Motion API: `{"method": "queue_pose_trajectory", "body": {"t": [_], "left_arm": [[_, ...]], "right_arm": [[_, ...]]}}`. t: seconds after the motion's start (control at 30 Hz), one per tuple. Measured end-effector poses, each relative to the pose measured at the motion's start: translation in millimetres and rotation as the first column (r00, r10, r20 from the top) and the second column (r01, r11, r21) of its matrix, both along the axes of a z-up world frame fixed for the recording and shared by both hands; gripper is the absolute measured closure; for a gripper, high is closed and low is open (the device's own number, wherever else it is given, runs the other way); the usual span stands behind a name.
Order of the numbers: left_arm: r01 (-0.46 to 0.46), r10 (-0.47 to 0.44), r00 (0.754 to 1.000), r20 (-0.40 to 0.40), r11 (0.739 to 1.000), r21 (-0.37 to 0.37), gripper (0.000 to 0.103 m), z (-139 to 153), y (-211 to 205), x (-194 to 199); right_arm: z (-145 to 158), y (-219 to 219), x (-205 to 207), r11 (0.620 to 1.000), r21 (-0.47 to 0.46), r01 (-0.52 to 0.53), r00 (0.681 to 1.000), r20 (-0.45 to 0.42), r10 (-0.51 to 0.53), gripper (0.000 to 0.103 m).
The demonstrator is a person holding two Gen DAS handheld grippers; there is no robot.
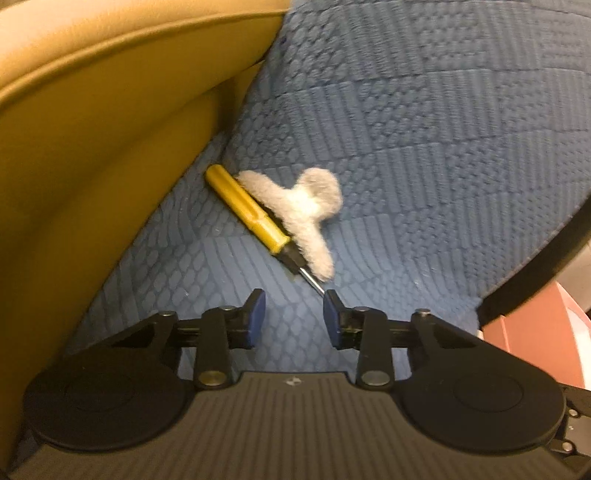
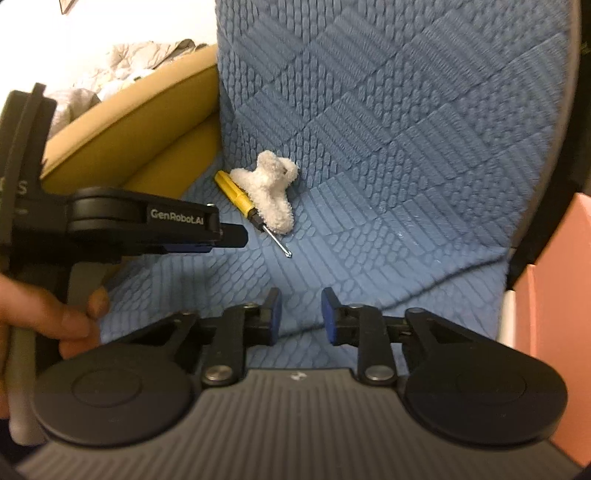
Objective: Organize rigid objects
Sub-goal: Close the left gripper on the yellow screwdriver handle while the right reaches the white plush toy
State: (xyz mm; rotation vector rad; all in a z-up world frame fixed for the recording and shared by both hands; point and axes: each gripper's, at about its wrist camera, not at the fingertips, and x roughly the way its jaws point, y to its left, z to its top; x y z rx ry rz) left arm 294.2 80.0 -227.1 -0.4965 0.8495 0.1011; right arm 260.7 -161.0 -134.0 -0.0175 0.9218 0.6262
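Screwdriver and fuzzy clip are lying on the blue cover, both your grippers empty.

The yellow-handled screwdriver [image 1: 246, 214] is lying touching the fuzzy white hair clip [image 1: 295, 206] on the blue quilted seat cover [image 1: 424, 155], near the tan armrest [image 1: 92, 147]. Your left gripper [image 1: 294, 318] is hovering just short of the screwdriver's tip, fingers apart on nothing. Your right gripper [image 2: 301, 315] is hanging farther back, fingers likewise apart and empty.

Soft, even indoor light on the blue cover [image 1: 424, 147], no hard shadows; slight motion blur softens both views, fisheye bending the edges, a white wall [image 2: 140, 22] overexposed upper left
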Motion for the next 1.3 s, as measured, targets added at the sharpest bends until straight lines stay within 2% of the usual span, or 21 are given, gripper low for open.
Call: {"method": "queue_pose_trajectory", "body": {"t": [0.1, 0.23, 0.43, 0.63, 0.73, 0.8, 0.87, 0.9, 1.0, 1.13, 1.3], "left_arm": [[-0.016, 0.016, 1.000, -0.013, 0.999, -0.042, 0.067, -5, 7, 7], [-0.034, 0.033, 0.999, -0.025, 0.998, -0.046, 0.067, -9, 12, 10], [-0.058, 0.056, 0.998, -0.037, 0.995, -0.078, 0.067, -14, 16, 13], [-0.051, 0.049, 0.999, -0.022, 0.994, -0.101, 0.067, -11, 17, 15], [-0.048, 0.047, 0.999, -0.010, 0.992, -0.114, 0.067, -10, 17, 16], [-0.048, 0.047, 0.999, -0.009, 0.993, -0.112, 0.067, -10, 17, 16], [-0.048, 0.048, 0.999, -0.008, 0.992, -0.113, 0.067, -10, 18, 16], [-0.047, 0.047, 0.999, -0.002, 0.992, -0.119, 0.067, -10, 18, 16], [-0.042, 0.045, 0.999, 0.013, 0.989, -0.139, 0.067, -10, 19, 16], [-0.035, 0.038, 0.999, 0.019, 0.986, -0.160, 0.067, -9, 20, 14], [-0.023, 0.028, 0.999, 0.019, 0.975, -0.220, 0.067, -13, 20, 12]], "right_arm": [[-8, 14, 9, 0.999, -0.017, -0.039, 0.999, 0.026, 0.040, 0.078], [-21, 31, 17, 0.994, -0.039, -0.100, 0.992, 0.079, 0.103, 0.082], [-46, 41, 33, 0.989, -0.054, -0.137, 0.987, 0.081, 0.141, 0.085], [-44, 48, 38, 0.983, 0.021, -0.182, 0.979, 0.100, 0.179, 0.086], [-49, 56, 38, 0.979, -0.024, -0.204, 0.973, 0.103, 0.205, 0.087], [-49, 56, 38, 0.980, -0.023, -0.195, 0.975, 0.107, 0.197, 0.086], [-49, 56, 39, 0.982, -0.023, -0.190, 0.977, 0.091, 0.191, 0.088], [-48, 57, 38, 0.980, -0.030, -0.198, 0.976, 0.084, 0.200, 0.095], [-41, 59, 37, 0.977, -0.060, -0.206, 0.976, 0.056, 0.209, 0.096], [-29, 55, 37, 0.982, -0.025, -0.188, 0.982, 0.015, 0.188, 0.096], [-6, 49, 24, 0.981, 0.011, -0.195, 0.981, 0.008, 0.195, 0.097]]}}
